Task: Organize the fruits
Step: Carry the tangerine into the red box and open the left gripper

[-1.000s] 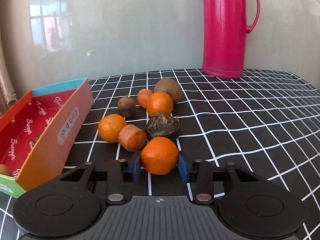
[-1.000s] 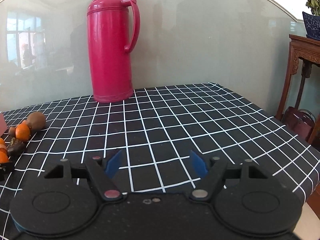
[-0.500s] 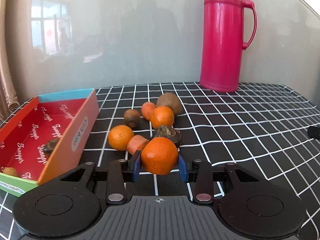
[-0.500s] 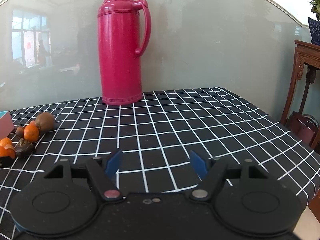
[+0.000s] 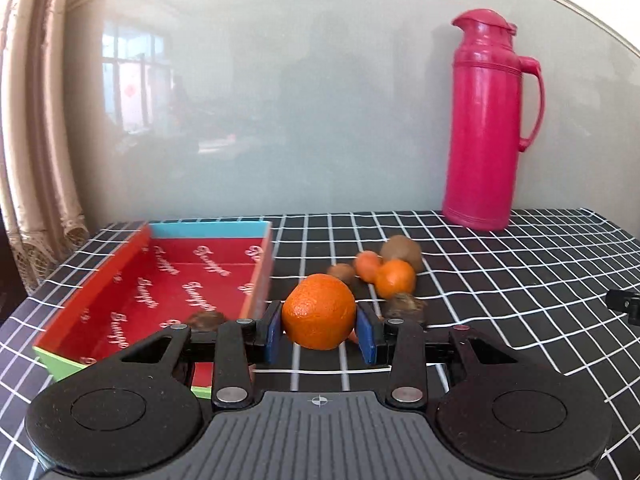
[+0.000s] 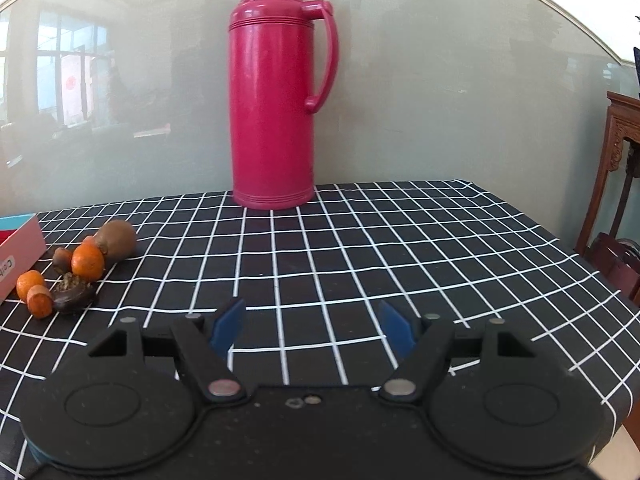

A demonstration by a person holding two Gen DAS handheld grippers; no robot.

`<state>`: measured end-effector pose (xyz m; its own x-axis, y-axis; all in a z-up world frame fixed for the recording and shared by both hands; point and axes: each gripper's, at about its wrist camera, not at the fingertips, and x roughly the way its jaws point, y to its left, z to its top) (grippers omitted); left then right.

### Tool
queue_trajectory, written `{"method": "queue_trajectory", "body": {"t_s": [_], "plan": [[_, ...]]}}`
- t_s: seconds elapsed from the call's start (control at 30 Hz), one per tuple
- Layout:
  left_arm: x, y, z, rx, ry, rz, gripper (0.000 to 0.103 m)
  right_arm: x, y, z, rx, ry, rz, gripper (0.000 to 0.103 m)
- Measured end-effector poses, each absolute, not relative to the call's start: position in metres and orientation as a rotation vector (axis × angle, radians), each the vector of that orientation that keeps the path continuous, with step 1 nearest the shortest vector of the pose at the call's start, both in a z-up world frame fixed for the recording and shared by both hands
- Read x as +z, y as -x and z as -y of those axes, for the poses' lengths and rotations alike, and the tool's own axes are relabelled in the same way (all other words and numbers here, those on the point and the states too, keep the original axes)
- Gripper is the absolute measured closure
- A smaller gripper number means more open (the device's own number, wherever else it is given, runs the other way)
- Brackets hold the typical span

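Left gripper (image 5: 319,332) clamped on orange (image 5: 319,311) at its widest girth, blue pads (image 5: 274,334) flat against both sides, carried above cloth just right of box (image 5: 100,280). Probably light, firm, round and smooth-skinned, so liable to roll out; best held across the middle, not squeezed hard. Beyond, 2 more oranges (image 6: 87,261) among remaining fruits. Right gripper (image 6: 308,326) spread wide, holding nothing.

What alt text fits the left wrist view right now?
The left gripper holds an orange between its blue pads, lifted above a black grid-patterned tablecloth. To its left is an open red box with one dark fruit inside; behind lie more oranges, a kiwi and a tall pink thermos.
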<state>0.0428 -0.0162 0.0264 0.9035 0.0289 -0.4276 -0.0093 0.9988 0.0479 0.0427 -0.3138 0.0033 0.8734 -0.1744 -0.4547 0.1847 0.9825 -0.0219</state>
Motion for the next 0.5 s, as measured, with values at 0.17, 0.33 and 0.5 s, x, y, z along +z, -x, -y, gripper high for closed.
{"method": "queue_trajectory", "body": {"t_s": [0.17, 0.33, 0.5], "plan": [[0.029, -0.041, 0.000, 0.044, -0.039, -0.435, 0.064, 0.003, -0.045, 0.306, -0.178, -0.015, -0.479, 0.030], [0.028, -0.040, -0.011, 0.069, -0.042, -0.430, 0.064, 0.002, -0.047, 0.299, -0.171, -0.008, -0.482, 0.030], [0.027, -0.040, -0.024, 0.097, -0.038, -0.430, 0.064, 0.002, -0.048, 0.295, -0.163, -0.003, -0.484, 0.030]]}}
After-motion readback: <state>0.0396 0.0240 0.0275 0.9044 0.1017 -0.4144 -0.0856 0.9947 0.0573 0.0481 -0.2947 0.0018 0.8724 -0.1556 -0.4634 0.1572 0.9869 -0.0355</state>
